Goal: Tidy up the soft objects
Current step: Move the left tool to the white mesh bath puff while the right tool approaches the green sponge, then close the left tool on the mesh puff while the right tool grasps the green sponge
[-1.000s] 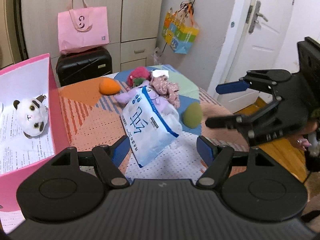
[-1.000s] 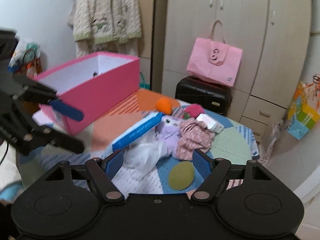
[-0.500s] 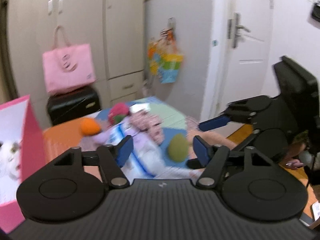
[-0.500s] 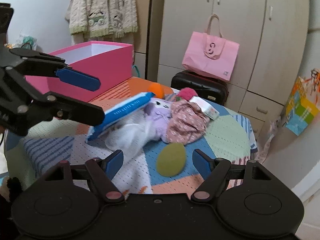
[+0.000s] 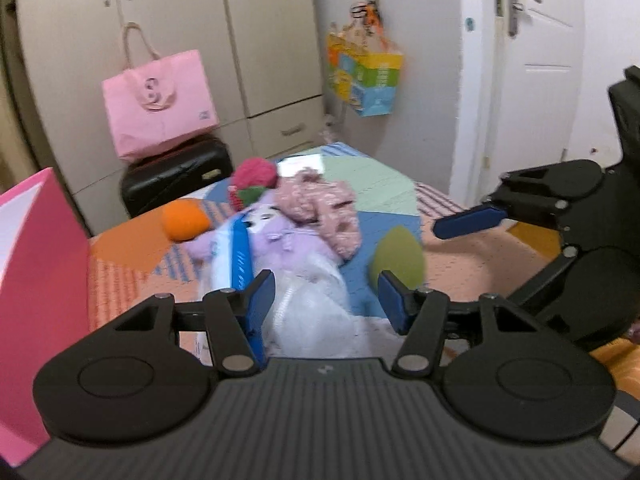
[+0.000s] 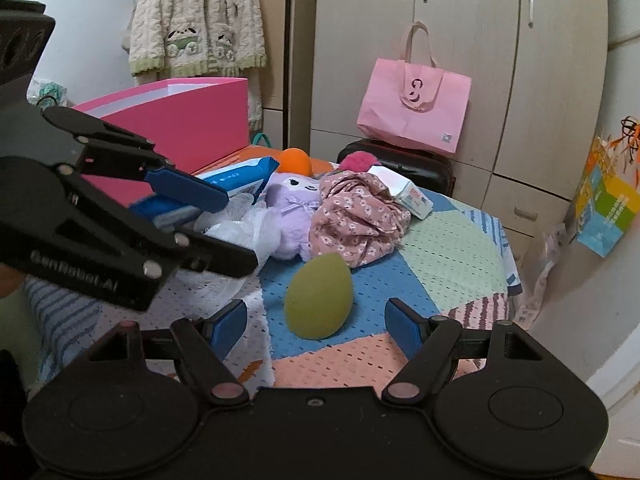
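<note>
On a patchwork table, the left gripper is closing around a white plastic bag without pressing it yet, while the right gripper, jaws apart and empty, frames a green sponge egg.

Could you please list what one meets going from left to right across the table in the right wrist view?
Left gripper → purple plush toy → green egg-shaped sponge → pink floral cloth → small white carton.

We note soft, even indoor light, motion blur across the left wrist view, a sharper right wrist view, fisheye bending toward edges.
</note>
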{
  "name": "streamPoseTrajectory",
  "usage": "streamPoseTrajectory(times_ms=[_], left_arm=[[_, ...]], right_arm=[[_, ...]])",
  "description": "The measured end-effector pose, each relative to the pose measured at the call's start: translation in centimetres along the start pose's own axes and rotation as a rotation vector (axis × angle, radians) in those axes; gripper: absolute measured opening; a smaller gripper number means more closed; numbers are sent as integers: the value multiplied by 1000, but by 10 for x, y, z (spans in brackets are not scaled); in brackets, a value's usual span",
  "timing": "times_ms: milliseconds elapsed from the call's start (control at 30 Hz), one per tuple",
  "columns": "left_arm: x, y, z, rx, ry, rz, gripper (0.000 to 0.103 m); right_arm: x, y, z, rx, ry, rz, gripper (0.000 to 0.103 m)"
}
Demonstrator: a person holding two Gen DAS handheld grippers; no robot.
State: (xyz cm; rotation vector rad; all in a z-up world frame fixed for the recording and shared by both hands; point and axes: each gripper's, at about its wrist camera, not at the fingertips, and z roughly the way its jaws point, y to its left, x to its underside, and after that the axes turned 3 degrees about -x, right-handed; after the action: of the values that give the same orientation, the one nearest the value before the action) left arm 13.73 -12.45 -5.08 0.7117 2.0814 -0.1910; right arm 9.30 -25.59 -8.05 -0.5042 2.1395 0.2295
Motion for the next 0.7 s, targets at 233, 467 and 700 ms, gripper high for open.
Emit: streamPoseTrajectory(times_ms=[233,467,700], left_arm=[[7,0,4,-31,15,-2,58],[10,-2,9,-88,25,-1,63],[14,11,28,-82,71,-112,70]], right_arm=[[2,-1,11,-28,-22,-1,80],[4,1,18,-43,-30,-19,80],[6,-1,22,-26,-43,-26,68]])
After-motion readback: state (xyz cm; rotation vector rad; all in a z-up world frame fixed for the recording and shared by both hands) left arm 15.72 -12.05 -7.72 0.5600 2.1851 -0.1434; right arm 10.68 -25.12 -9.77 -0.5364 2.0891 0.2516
